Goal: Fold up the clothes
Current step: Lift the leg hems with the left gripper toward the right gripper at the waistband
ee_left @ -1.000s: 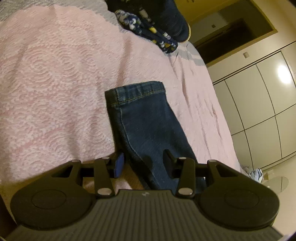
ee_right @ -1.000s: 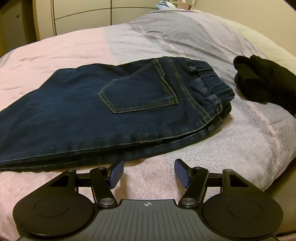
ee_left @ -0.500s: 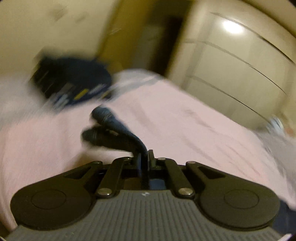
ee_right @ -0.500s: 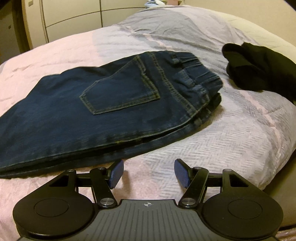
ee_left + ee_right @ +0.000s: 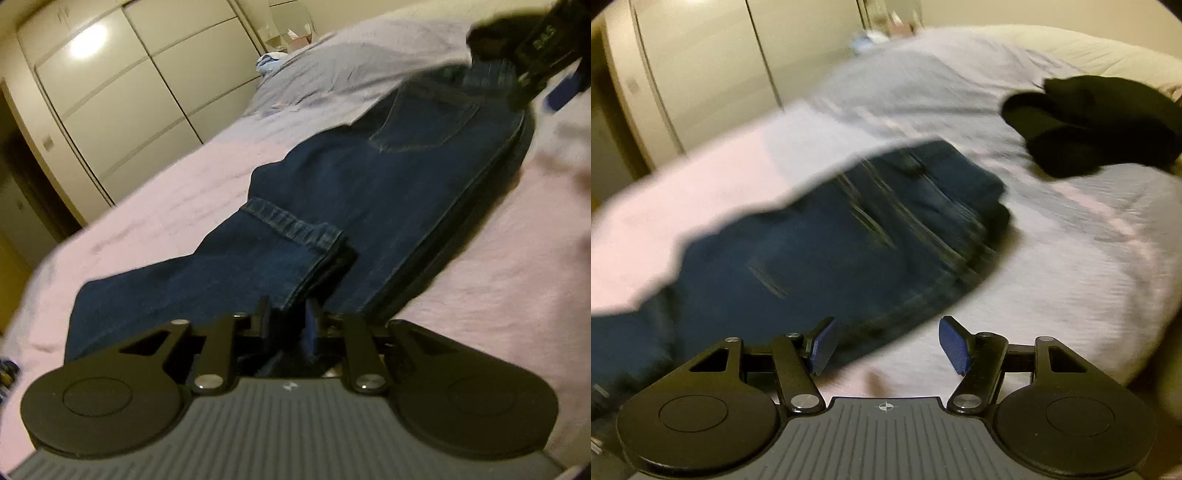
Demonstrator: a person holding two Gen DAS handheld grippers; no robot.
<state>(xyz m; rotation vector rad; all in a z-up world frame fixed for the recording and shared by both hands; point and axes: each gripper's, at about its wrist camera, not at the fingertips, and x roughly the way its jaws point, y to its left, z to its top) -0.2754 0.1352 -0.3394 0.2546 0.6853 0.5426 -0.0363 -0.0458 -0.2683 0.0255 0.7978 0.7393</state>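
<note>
Halfway: the jeans leg came over

Now the jeans [image 5: 388, 192] lay flat on the pink bed [image 5: 155, 206], with the waist end at the far side. The left gripper [image 5: 286, 325] had carried the leg hem [image 5: 291, 225] up and over the rest of the jeans. Its jaws had just been opening a little. The hem cloth sat between them, and the picture was too blurry to tell if the pads still pressed on it. So the grip could be on or just let go.

The right gripper [image 5: 884, 345] was spread wide with nothing in it. It hung just above the near edge of the jeans [image 5: 827, 236], close to the waist. A black cloth [image 5: 1100, 122] lay apart on the bed, past the waist.

I think the step in hand was the first fold, bringing the leg end toward the waist. The next move likely called for laying the hem down flat and square on the jeans, then letting go all the way. The right gripper might need to hold the waist down so the pile did not slide.
</note>
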